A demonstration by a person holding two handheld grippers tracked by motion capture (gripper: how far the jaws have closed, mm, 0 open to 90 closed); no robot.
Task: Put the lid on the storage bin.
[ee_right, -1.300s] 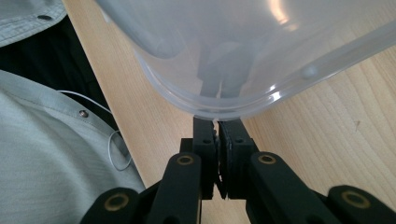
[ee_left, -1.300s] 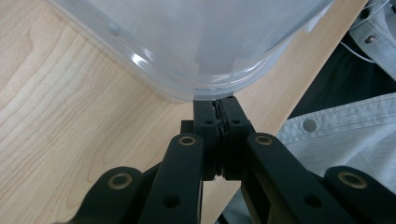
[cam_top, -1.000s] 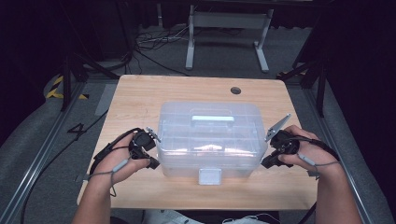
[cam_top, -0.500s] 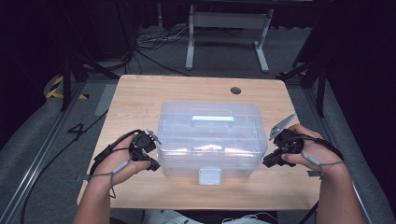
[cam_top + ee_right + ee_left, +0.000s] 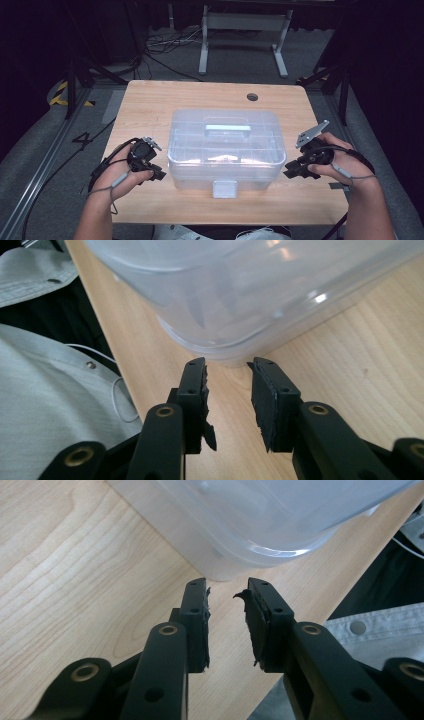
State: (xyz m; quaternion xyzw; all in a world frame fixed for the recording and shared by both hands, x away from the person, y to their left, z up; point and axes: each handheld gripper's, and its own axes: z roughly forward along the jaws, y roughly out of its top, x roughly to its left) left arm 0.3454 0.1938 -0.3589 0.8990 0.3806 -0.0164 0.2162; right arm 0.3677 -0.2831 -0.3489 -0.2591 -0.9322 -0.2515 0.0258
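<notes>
Beside the clear plastic box (image 5: pixel 226 150), left gripper (image 5: pixel 227 597) and right gripper (image 5: pixel 227 371), jaws freshly parted, nothing between; high view alone: its handle (image 5: pixel 227 130).

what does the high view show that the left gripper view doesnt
High view alone: the whole clear box with its lid handle and front latch, the right tool, both hands, the table hole and the floor beyond.
Left gripper view alone: the left tool close up, jaws apart with nothing between, having just been opening, and a pale shirt past the table edge.
Shared: the box's lower corner and the wooden table.
</notes>
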